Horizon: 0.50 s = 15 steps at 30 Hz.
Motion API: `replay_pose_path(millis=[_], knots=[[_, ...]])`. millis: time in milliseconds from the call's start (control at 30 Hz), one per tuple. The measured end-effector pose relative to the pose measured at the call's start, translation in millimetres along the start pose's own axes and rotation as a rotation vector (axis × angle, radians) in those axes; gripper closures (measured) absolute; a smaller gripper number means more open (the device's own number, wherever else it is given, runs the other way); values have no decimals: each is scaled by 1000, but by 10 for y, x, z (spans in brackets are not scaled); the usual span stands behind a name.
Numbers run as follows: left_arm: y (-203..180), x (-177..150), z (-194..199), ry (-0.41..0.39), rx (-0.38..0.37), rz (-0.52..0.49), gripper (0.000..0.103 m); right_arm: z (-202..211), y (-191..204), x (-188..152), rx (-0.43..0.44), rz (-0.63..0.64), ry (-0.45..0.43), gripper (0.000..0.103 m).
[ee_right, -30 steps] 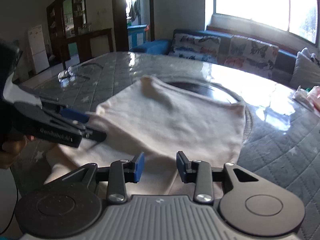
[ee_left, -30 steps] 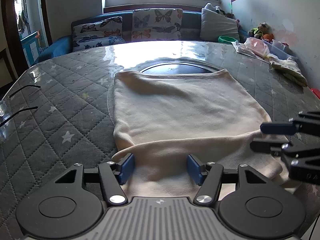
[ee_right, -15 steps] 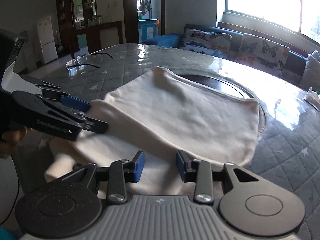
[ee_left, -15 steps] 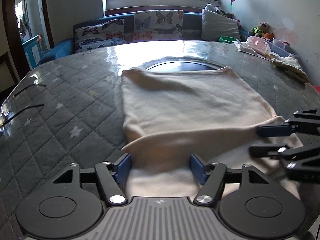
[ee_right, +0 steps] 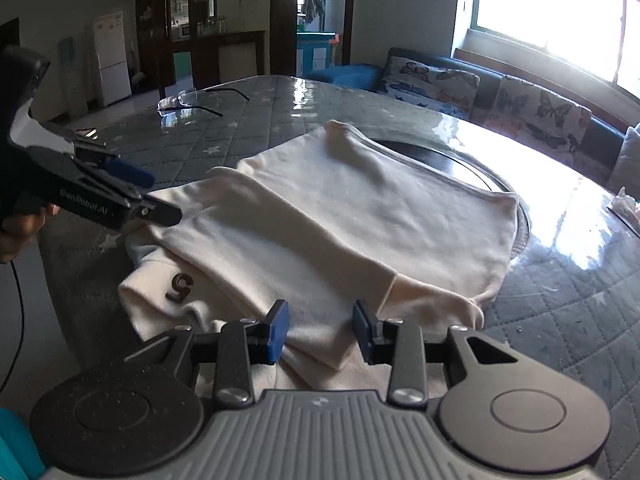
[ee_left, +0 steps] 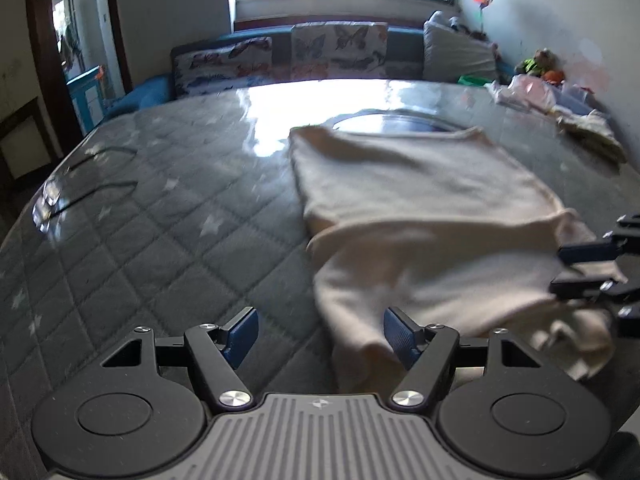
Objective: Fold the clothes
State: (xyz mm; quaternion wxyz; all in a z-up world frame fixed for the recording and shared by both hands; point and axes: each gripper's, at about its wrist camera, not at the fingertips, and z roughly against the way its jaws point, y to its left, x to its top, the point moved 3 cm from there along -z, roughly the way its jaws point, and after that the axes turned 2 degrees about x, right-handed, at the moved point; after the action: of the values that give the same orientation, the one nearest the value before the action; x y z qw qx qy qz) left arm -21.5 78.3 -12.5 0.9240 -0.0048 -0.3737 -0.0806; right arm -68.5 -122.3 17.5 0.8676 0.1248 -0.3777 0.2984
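A cream garment (ee_left: 420, 208) lies folded on the quilted grey table (ee_left: 160, 208); its near part is bunched at the table's front edge. In the right wrist view the garment (ee_right: 340, 216) shows a dark "S" mark on its lower fold. My left gripper (ee_left: 319, 334) is open and empty, at the garment's near left corner; its right finger touches the cloth. It also shows in the right wrist view (ee_right: 156, 196) at the garment's left edge. My right gripper (ee_right: 320, 330) is open over the garment's near fold, holding nothing. It also shows in the left wrist view (ee_left: 576, 266) at the right.
Glasses (ee_right: 188, 102) lie on the table's far left. A dark round inset (ee_right: 448, 152) sits under the garment's far end. Cloths and toys (ee_left: 560, 108) are piled at the table's right. A sofa with butterfly cushions (ee_left: 320, 50) stands behind.
My left gripper has shifted left, off the garment's middle to its left corner. The garment's near edge has dropped and bunched. My right gripper stays open over the near fold.
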Motion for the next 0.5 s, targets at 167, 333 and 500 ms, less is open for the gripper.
replay_pose_path(millis=[167,333,500], knots=[[21,-51,62,-10,13,-18,30,114,17,18,4,10,-18,64],[51,-3,123,-21,19,3,31,61,35,-61,6,7,-2,63],[-1,236,147,-78,-12,25,34,126,13,-6,5,-9,-30,63]])
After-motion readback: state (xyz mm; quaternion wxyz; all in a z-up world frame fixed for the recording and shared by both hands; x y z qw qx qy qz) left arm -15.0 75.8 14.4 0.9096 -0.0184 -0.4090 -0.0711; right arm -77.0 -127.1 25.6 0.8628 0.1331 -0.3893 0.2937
